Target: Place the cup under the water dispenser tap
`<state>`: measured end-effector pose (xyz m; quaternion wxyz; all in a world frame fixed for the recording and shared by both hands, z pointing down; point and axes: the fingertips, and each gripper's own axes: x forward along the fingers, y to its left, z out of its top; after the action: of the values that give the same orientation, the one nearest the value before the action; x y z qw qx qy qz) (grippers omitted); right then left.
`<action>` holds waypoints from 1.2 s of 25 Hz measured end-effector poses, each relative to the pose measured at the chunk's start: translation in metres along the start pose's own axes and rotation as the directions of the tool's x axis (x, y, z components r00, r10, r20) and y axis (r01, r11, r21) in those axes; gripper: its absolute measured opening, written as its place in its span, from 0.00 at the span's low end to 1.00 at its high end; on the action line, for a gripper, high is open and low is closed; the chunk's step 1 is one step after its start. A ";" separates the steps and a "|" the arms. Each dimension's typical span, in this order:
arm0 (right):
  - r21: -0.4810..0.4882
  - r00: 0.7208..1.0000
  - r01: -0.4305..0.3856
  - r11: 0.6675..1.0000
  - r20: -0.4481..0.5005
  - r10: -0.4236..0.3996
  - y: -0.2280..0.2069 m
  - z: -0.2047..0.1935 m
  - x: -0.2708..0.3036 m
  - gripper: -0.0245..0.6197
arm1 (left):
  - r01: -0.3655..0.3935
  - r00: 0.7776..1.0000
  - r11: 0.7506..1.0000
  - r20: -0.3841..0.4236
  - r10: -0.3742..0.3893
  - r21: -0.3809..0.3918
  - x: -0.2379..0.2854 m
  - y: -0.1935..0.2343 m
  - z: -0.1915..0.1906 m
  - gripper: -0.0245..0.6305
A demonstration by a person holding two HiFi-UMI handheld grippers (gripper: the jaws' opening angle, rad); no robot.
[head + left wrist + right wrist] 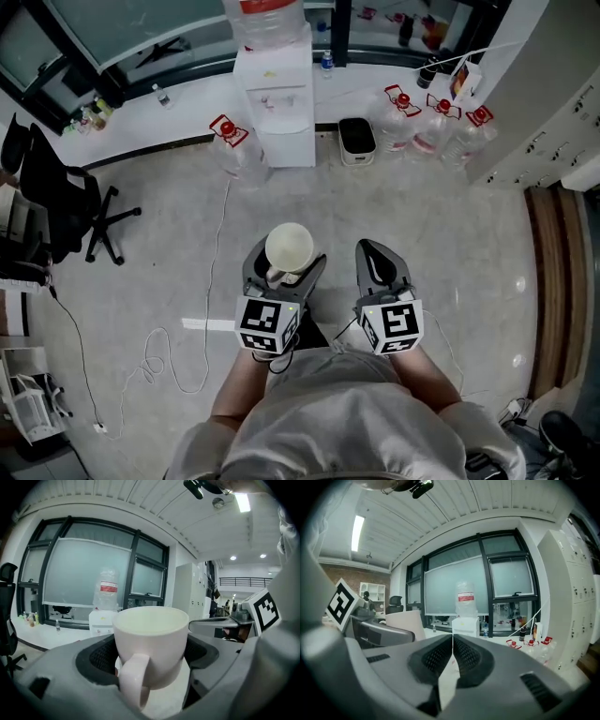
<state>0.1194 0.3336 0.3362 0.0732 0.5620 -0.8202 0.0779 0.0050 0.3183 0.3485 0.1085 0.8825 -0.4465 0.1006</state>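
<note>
The cup (150, 641) sits upright between the jaws of the left gripper (289, 267), which stand wide with their ribbed pads pressed on its two sides. Its handle points back toward the person, and it is carried over the floor, well apart from the dispenser (275, 103) at the far wall. The right gripper (375, 251) is closed tight, pads together, with nothing in it. The cup looks like glazed ceramic, so it is probably stiff, fairly light while empty, smooth enough to slip and likely to chip if knocked. Gripping across the body below the rim, as now, seems the safest hold, and it leaves the handle free. The bottle (465, 599) on the dispenser has a red label, but its print is too small to read, and no other writing is legible.
</note>
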 end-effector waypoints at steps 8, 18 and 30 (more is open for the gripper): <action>0.019 0.997 0.068 0.997 -0.050 -0.067 0.012 0.025 0.133 0.08 | 0.093 0.995 0.996 -0.038 -0.092 0.011 0.075 0.119 0.026 0.71; 0.027 0.988 0.131 0.991 -0.083 -0.128 0.021 0.048 0.236 0.08 | 0.193 0.979 0.981 -0.066 -0.192 0.006 0.133 0.211 0.046 0.71; 0.043 0.988 0.075 0.996 -0.141 -0.069 -0.018 0.034 0.319 0.08 | 0.188 0.977 0.982 -0.103 -0.189 -0.013 0.200 0.235 0.040 0.71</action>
<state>0.0215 0.0298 0.3700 0.1194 0.5861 -0.7901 0.1342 -0.0661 0.0182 0.3886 0.1419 0.9142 -0.3548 0.1347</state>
